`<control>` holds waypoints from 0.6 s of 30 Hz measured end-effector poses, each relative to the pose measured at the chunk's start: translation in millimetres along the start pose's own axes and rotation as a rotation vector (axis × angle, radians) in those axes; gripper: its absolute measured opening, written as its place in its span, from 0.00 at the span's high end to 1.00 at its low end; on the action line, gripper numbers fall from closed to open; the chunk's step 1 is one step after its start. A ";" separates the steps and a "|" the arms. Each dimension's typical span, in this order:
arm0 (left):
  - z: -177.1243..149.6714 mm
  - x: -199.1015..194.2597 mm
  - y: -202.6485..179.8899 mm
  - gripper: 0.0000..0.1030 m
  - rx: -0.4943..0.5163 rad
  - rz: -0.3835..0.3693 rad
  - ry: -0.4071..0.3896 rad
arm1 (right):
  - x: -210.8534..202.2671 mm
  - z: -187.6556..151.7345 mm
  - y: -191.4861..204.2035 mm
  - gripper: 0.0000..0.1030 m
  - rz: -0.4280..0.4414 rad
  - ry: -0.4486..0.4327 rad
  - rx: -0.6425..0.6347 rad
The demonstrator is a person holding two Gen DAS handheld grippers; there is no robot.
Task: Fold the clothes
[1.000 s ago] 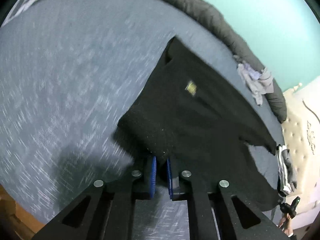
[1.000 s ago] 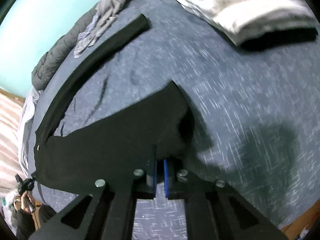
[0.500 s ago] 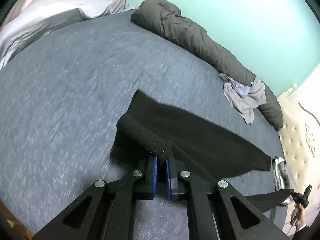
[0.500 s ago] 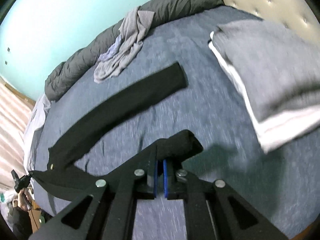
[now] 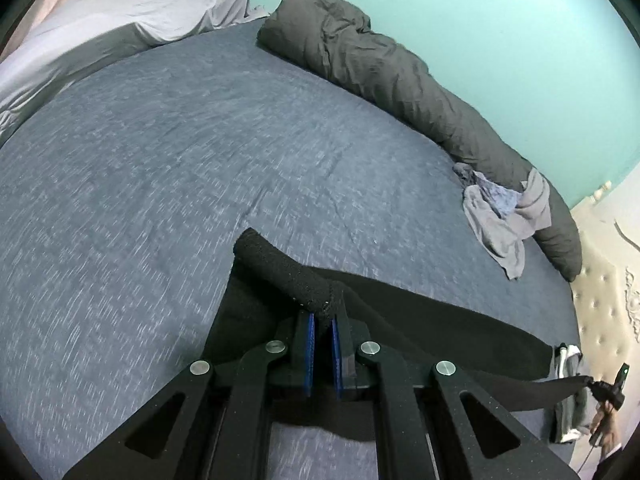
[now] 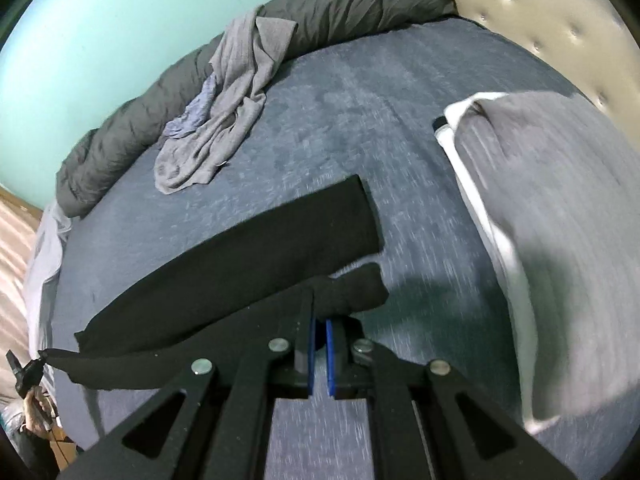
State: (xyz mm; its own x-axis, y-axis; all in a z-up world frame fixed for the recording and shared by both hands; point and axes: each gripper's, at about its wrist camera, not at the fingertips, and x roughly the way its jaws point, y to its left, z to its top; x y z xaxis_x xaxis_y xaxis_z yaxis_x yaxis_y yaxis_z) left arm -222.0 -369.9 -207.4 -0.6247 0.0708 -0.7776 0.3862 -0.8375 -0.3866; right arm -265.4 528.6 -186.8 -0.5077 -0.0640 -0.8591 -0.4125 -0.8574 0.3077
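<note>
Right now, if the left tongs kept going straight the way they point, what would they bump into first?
The left tongs already pinch the black garment, so its bunched cloth comes first. Past that lies the blue-grey bedsheet, probably the first firm thing, though depth is hard to judge here.

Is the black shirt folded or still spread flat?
Partly folded: both grippers pinch the black shirt, lifting one edge over the part lying on the bed.
</note>
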 end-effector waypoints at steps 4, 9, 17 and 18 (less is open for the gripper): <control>11.8 26.9 2.9 0.93 -0.008 0.018 0.018 | 29.8 30.5 9.4 0.97 -0.053 0.040 0.031; 19.8 61.4 9.4 0.93 -0.014 0.049 0.041 | 68.7 61.2 21.9 0.97 -0.091 0.052 0.032; 14.9 107.4 15.7 0.86 -0.044 0.076 0.067 | 114.7 91.0 32.4 0.72 -0.088 -0.035 -0.006; 14.0 107.0 15.6 0.83 -0.046 0.071 0.058 | 115.5 91.0 32.6 0.64 -0.106 -0.060 -0.024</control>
State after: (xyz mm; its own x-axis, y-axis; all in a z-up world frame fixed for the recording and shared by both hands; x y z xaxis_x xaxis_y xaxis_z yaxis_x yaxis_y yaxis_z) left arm -292.3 -383.0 -289.7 -0.5546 0.0443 -0.8309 0.4601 -0.8157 -0.3507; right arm -406.3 539.7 -238.7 -0.5069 0.0581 -0.8600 -0.4488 -0.8696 0.2058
